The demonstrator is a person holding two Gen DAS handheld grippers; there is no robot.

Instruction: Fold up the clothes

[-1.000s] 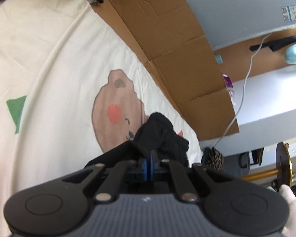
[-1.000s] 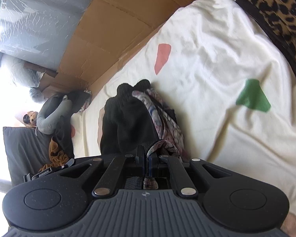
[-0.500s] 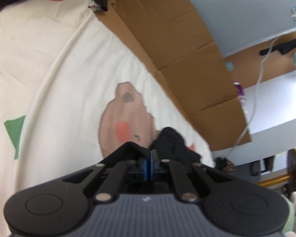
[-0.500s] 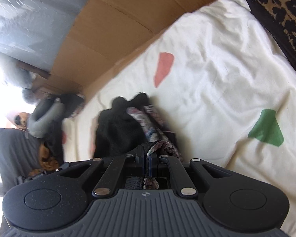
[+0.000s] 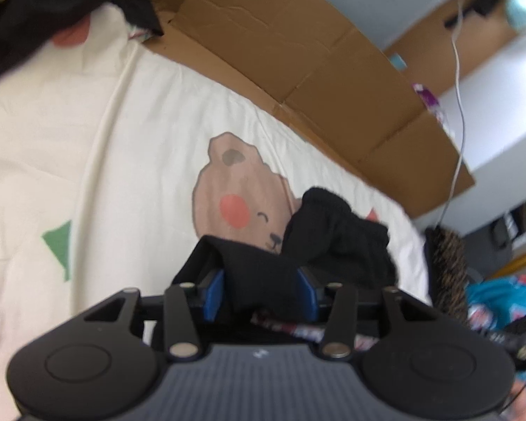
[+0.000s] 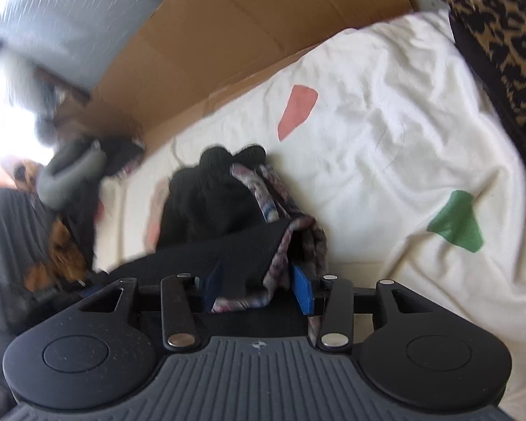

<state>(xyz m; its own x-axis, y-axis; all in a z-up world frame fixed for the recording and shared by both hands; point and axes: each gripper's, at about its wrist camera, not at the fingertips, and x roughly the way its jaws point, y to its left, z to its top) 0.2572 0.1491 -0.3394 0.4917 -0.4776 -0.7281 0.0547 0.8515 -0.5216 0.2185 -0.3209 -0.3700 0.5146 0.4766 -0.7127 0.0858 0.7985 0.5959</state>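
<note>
The left gripper [image 5: 259,293] stands with its blue-padded jaws parted, black fabric of the black garment with a patterned lining [image 5: 336,235] lying loosely between them. The right gripper [image 6: 257,289] is likewise spread around the garment's patterned edge. The garment lies bunched on the cream bedsheet printed with a brown bear [image 5: 122,147], beside flattened brown cardboard [image 5: 298,56].

Left gripper [image 5: 259,293] fingers apart, black garment [image 5: 333,235] between.
</note>
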